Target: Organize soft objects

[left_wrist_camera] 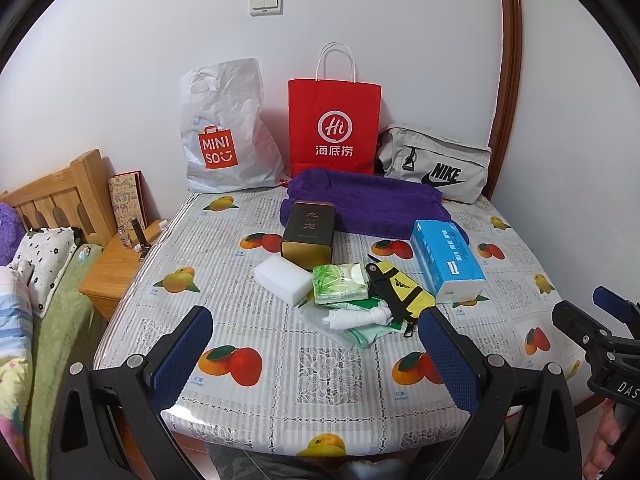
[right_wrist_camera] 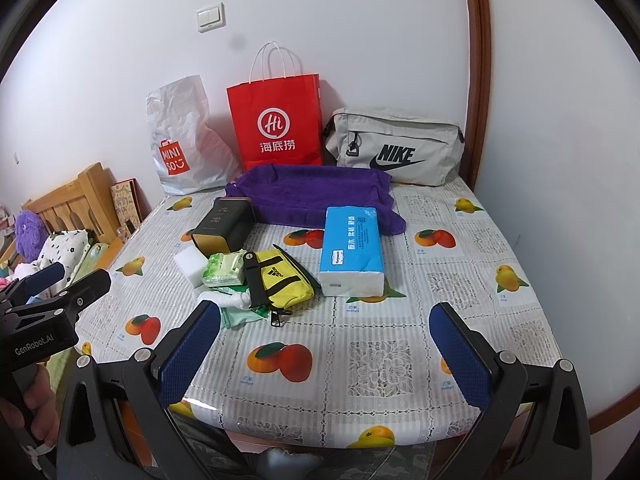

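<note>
On the fruit-print table (left_wrist_camera: 280, 376) lie a purple towel (left_wrist_camera: 360, 200), a blue tissue pack (left_wrist_camera: 446, 260), a yellow pouch (left_wrist_camera: 400, 292), a green tissue packet (left_wrist_camera: 340, 282), a white sponge (left_wrist_camera: 282, 276) and small white and green cloths (left_wrist_camera: 360, 320). The same things show in the right wrist view: towel (right_wrist_camera: 312, 192), tissue pack (right_wrist_camera: 352, 248), pouch (right_wrist_camera: 280, 280). My left gripper (left_wrist_camera: 316, 336) is open and empty, just short of the cloths. My right gripper (right_wrist_camera: 324, 332) is open and empty above the near table, right of the pouch.
A dark tea tin (left_wrist_camera: 308, 236) stands by the sponge. At the back wall stand a white Miniso bag (left_wrist_camera: 224, 136), a red paper bag (left_wrist_camera: 334, 124) and a grey Nike bag (left_wrist_camera: 436, 164). A wooden nightstand (left_wrist_camera: 112, 272) and bed lie left.
</note>
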